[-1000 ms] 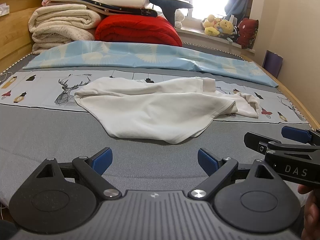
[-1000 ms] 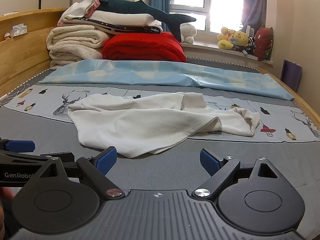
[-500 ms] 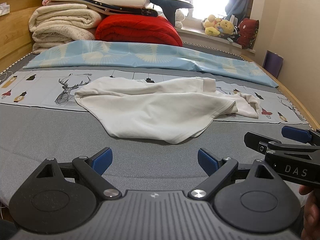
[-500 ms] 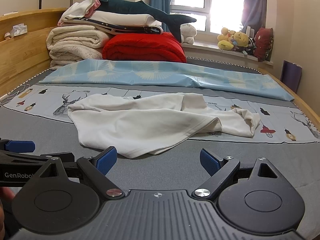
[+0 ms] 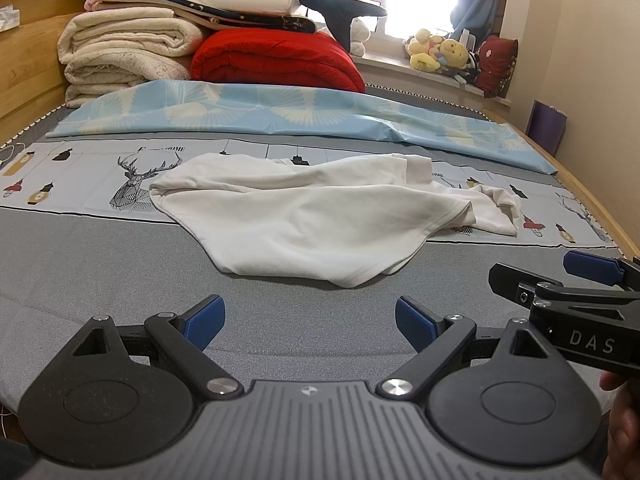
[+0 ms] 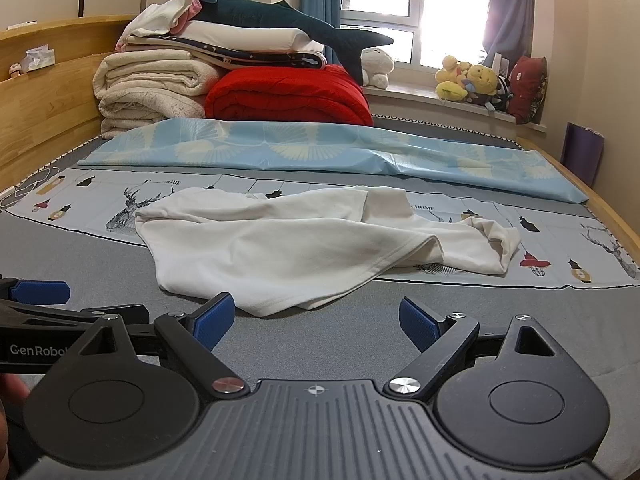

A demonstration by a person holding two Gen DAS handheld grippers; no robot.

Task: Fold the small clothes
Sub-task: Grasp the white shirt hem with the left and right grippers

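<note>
Black claws (image 5: pixel 310 322), blue pads (image 5: pixel 206 320)

Big red quilt (image 6: pixel 288 94) sits folded at the far end of the bed, so I'll go off that. Just left of it, touching, is a stack of cream blankets (image 6: pixel 150 88). A dark shark plush (image 6: pixel 288 26) lies across the bedding piled on top of it. Right of the quilt, on the windowsill, there's a bunch of yellow stuffed toys (image 6: pixel 468 78). In front of the quilt a light blue sheet (image 6: pixel 320 150) stretches across the mattress, and nearer still a deer-print cloth (image 6: pixel 132 200).
</note>
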